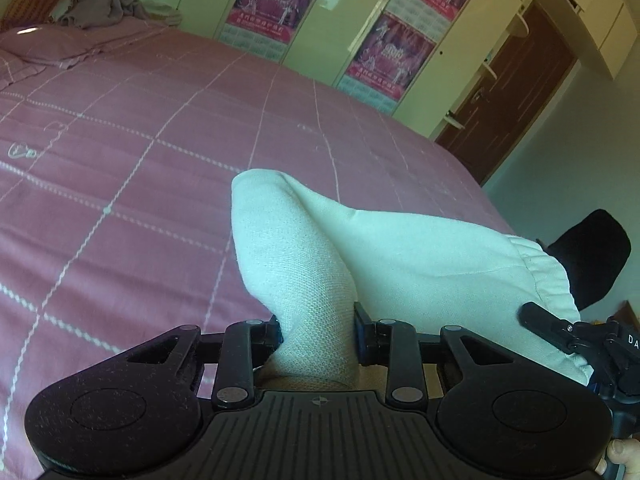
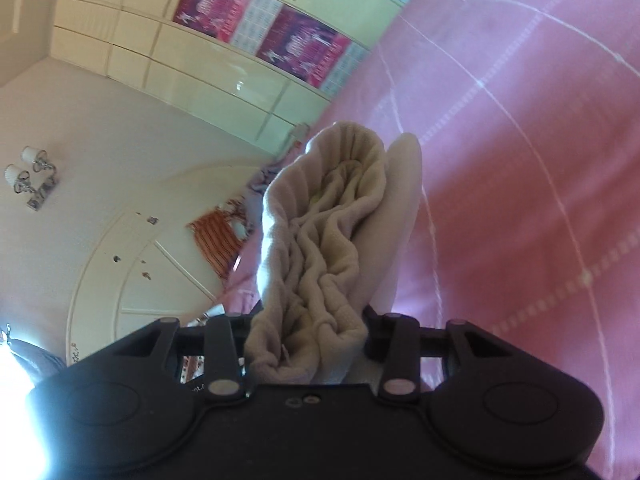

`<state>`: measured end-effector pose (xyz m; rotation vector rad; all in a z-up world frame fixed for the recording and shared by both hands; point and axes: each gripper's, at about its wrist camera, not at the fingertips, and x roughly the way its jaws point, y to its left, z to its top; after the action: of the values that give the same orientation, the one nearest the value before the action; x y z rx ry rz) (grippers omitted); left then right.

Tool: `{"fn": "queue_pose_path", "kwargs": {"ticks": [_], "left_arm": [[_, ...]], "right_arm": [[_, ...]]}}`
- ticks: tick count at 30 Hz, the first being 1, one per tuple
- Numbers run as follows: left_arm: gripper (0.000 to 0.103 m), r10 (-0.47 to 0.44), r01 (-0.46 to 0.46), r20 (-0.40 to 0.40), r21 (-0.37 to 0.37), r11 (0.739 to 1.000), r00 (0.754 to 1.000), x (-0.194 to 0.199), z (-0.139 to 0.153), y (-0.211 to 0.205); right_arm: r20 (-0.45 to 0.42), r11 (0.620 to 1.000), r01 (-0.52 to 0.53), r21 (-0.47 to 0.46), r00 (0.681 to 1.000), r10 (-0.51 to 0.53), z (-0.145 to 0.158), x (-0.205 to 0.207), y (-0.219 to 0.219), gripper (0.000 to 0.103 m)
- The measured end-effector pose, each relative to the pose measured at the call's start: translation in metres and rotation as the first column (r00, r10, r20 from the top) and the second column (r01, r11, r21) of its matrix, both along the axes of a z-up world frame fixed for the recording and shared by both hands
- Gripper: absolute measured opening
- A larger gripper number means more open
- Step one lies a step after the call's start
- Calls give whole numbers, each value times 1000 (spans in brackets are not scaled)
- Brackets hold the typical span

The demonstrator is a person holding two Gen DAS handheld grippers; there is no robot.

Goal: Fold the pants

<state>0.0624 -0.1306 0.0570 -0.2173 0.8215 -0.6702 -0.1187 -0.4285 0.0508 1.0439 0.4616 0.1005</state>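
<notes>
The pants (image 1: 400,248) are pale cream knit fabric, held up over a pink checked bed (image 1: 140,140). My left gripper (image 1: 318,336) is shut on a bunched fold of the pants. The right gripper (image 1: 560,332) shows at the lower right edge of the left wrist view, at the gathered elastic waistband (image 1: 548,276). In the right wrist view my right gripper (image 2: 308,336) is shut on the ribbed waistband of the pants (image 2: 320,240), which stands up crumpled between the fingers. The rest of the pants hangs hidden below both grippers.
A pink pillow (image 1: 44,48) and a grey crumpled cloth (image 1: 104,8) lie at the bed's far end. Cream wardrobes with pink posters (image 1: 380,52) stand behind the bed. A brown door (image 1: 516,92) is at right. The pink bedsheet (image 2: 520,160) fills the right wrist view's right side.
</notes>
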Motion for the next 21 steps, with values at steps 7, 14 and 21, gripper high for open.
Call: {"fn": "queue_pose_path", "kwargs": {"ticks": [7, 14, 21], "left_arm": [[31, 33, -34, 15, 88, 996, 999, 53, -19, -52], [50, 0, -7, 19, 362, 932, 1000, 49, -89, -90], [60, 13, -60, 113, 424, 904, 994, 29, -64, -84]], "right_arm": [[-16, 999, 44, -22, 999, -45, -12, 54, -46, 41], [-227, 989, 54, -135, 970, -84, -66, 76, -56, 45], [-321, 931, 110, -349, 919, -229, -69, 51, -34, 67]]}}
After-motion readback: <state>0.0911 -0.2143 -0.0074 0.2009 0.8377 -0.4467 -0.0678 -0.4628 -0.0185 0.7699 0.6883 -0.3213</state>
